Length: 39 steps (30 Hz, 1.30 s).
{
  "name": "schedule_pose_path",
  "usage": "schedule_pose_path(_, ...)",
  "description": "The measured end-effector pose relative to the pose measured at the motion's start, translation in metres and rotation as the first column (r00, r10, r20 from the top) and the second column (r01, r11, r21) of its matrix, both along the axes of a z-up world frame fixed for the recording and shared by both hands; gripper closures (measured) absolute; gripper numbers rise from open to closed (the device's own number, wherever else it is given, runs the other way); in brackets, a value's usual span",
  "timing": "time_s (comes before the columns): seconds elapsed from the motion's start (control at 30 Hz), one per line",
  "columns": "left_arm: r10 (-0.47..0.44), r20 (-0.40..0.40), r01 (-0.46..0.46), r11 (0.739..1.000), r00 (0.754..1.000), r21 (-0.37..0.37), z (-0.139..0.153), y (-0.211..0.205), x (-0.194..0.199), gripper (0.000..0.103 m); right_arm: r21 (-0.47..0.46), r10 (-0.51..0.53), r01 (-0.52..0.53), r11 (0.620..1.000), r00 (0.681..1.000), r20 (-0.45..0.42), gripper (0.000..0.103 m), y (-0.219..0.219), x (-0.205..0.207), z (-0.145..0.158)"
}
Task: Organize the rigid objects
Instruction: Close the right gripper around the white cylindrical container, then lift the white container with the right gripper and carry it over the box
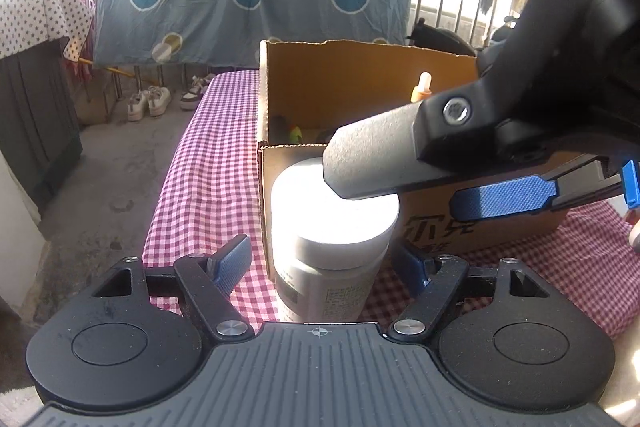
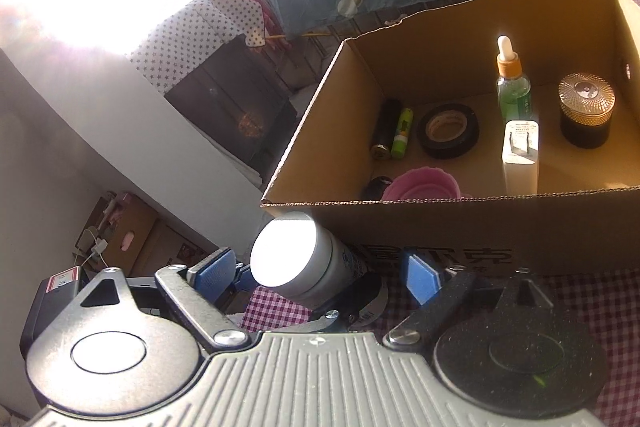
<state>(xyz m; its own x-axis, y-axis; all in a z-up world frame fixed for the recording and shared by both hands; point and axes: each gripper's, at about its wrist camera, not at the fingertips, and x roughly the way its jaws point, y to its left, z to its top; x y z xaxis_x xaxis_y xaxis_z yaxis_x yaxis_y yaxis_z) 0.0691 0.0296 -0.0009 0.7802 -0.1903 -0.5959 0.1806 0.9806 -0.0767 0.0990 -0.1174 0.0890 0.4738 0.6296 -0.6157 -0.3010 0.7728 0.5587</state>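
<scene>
Between the spread fingers of the left gripper [image 1: 320, 263] stands a white-capped bottle [image 1: 332, 247], upright on the checked cloth of the desk [image 1: 200, 163] and just in front of the cardboard box [image 1: 360, 83]. Those fingers are wide open, with clear gaps on both sides of the bottle, so nothing is held. The right gripper [image 2: 316, 269] looks down on the cap from above; its fingers are open as well and grasp nothing.

The bottle looks like rigid plastic with a broad smooth cap and a narrower labelled body. It is probably light, stiff and not fragile, though the glossy wall could slip. I judge the best hold is across the body just below the cap, whose overhang would stop it sliding down. The box already holds a dropper bottle [image 2: 513, 87], a tape roll [image 2: 448, 131] and a dark jar [image 2: 586, 113].
</scene>
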Motion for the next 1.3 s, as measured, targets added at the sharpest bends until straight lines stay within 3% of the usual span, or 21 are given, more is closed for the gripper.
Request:
schedule_pose_path(0.07, -0.002, 0.007, 0.002, 1.0, 1.0, -0.005, -0.001, 0.001, -0.003, 0.027, -0.002, 0.006, -0.006, 1.0, 0.999, 0.036, 0.001, 0.0, -0.002, 0.004)
schedule_pose_path(0.3, 0.007, 0.01, -0.007, 1.0, 1.0, -0.018, -0.001, 0.0, -0.004, 0.04, -0.011, 0.022, -0.022, 1.0, 0.999, 0.029, 0.006, 0.004, 0.001, 0.002)
schedule_pose_path(0.47, 0.008, 0.013, -0.008, 1.0, 1.0, -0.023, 0.0, 0.0, -0.006, 0.047, -0.01, 0.037, -0.037, 0.999, 0.999, -0.009, 0.031, 0.013, 0.006, -0.006)
schedule_pose_path(0.63, 0.011, 0.015, -0.011, 1.0, 1.0, -0.01, 0.002, -0.004, -0.01, 0.049, 0.003, 0.055, -0.055, 0.998, 0.998, -0.006, 0.044, 0.017, 0.006, -0.007)
schedule_pose_path(1.03, 0.008, 0.048, -0.009, 1.0, 0.999, 0.018, 0.031, -0.014, -0.033, 0.049, 0.057, 0.062, -0.065, 0.996, 0.997, 0.039, 0.045, 0.005, -0.011, 0.015)
schedule_pose_path(1.3, -0.015, 0.137, 0.004, 0.997, 0.991, 0.077, 0.08, -0.041, -0.051, 0.05, 0.113, 0.063, -0.082, 0.99, 0.985, 0.161, 0.044, -0.02, -0.032, 0.061)
